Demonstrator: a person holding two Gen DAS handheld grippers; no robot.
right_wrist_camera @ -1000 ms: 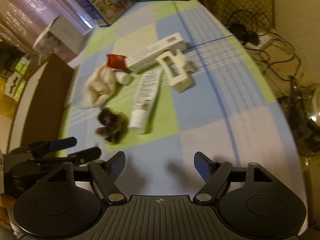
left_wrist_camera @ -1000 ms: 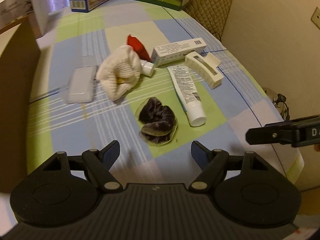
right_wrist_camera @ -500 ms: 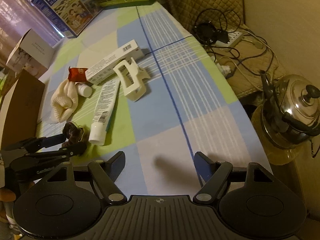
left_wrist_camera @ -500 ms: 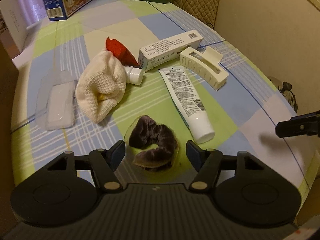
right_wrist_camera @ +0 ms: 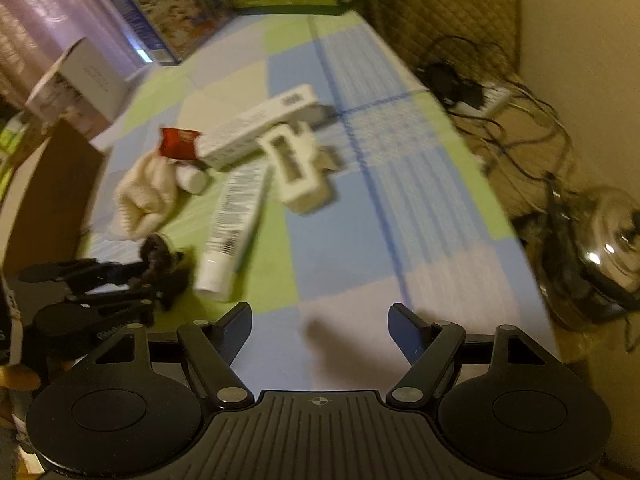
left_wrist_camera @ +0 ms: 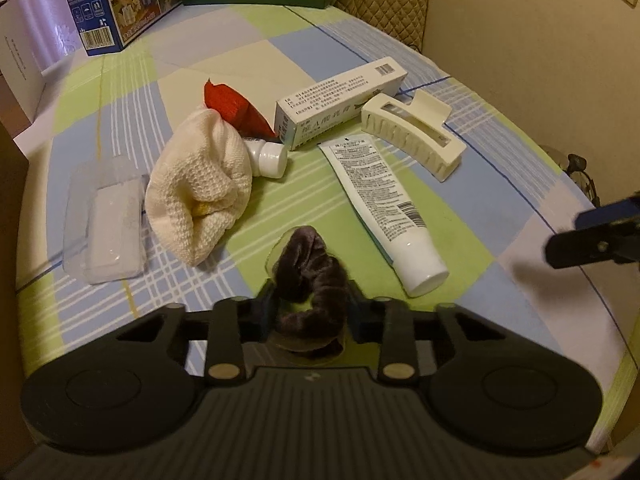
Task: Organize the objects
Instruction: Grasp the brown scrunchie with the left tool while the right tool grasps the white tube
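A: Where is the dark scrunchie [left_wrist_camera: 316,280]?

B: Near the front edge of the checked tablecloth [left_wrist_camera: 460,208], just left of the white tube [left_wrist_camera: 384,208]. The left gripper [left_wrist_camera: 310,312] has its 2 fingers pinched on it.

A: And the right gripper [right_wrist_camera: 320,328]?

B: Its fingers stand wide with nothing between them, over bare cloth. The hair claw [left_wrist_camera: 412,136] lies beside the long carton [left_wrist_camera: 340,100].
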